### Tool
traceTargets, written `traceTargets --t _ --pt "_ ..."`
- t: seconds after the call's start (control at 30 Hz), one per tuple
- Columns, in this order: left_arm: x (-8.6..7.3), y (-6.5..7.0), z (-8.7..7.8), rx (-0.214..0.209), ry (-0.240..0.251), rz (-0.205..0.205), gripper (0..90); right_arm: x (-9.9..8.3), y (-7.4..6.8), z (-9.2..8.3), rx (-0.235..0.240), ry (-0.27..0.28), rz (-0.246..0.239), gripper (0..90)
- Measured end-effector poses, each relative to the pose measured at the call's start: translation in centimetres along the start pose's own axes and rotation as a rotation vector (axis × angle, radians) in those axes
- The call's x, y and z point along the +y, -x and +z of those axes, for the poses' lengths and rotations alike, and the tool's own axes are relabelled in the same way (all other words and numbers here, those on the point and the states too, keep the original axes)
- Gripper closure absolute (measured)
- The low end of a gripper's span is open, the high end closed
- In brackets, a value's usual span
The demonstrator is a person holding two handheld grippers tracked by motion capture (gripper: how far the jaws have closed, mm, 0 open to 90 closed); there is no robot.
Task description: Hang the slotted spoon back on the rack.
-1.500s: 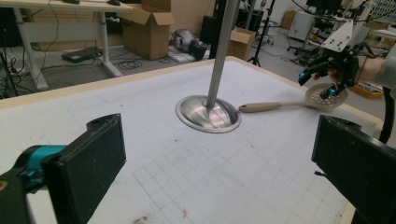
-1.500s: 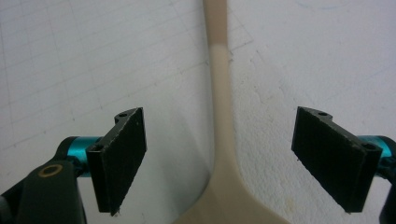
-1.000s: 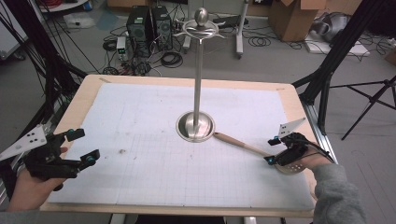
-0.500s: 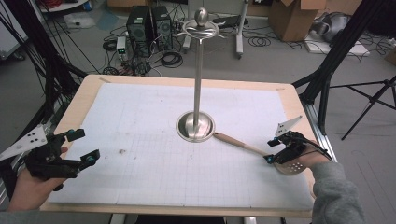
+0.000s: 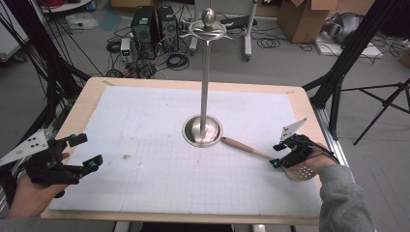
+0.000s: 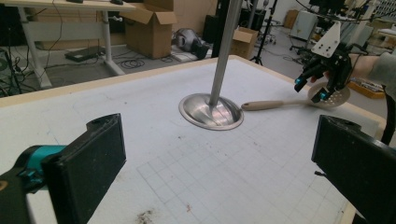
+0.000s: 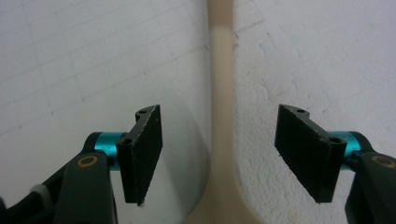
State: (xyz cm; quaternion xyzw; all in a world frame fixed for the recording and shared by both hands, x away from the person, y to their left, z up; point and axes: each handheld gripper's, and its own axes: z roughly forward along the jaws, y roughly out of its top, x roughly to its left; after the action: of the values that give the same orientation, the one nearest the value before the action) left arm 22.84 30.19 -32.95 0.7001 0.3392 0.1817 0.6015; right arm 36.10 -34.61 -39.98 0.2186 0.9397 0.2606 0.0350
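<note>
High view: a tall polished metal stand with a round base (image 5: 203,130) occupies the centre of the white gridded bench (image 5: 145,125). A beige slotted spatula (image 5: 251,151) lies beside the base.

Left gripper view: the left gripper (image 6: 219,163) is released, jaws wide apart.

Right gripper view: the right gripper (image 7: 218,151) is released, its jaws straddling the spatula handle without contact.

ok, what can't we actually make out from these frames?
- Perforated beige slotted spoon head: high view, partly covered by the right hand-held gripper and the hand.
- Whether the right hand-held gripper touches the spoon neck: right gripper view shows jaws apart either side of it, height unclear.
- Tall silver metal stand top: left gripper view, cut off by the upper edge.
- Left hand-held gripper: open, holding nothing.
</note>
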Motion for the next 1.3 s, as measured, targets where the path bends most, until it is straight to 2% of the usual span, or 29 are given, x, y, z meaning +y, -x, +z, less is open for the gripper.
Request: traceTargets --t 0.2,0.4,0.77,1.17,1.3 --pt "0.0 0.0 0.0 0.000 0.000 0.001 3.2 0.1 0.1 0.7 0.004 -0.034 -0.023 40.5" --pt "0.0 0.0 -0.1 0.003 0.001 0.001 3.2 0.1 0.2 1.2 0.007 -0.077 -0.013 47.5" --pt "-0.1 -0.1 -0.3 0.006 0.001 -0.001 3.2 0.0 0.3 1.6 -0.009 -0.103 -0.013 58.5" --pt "-0.2 -0.2 -0.3 0.011 -0.001 -0.003 3.2 -0.1 0.3 1.7 -0.011 -0.099 -0.011 75.9" --pt "-0.2 -0.3 -0.3 0.010 0.000 -0.002 4.1 -0.3 0.3 1.6 -0.004 -0.085 0.002 77.4"
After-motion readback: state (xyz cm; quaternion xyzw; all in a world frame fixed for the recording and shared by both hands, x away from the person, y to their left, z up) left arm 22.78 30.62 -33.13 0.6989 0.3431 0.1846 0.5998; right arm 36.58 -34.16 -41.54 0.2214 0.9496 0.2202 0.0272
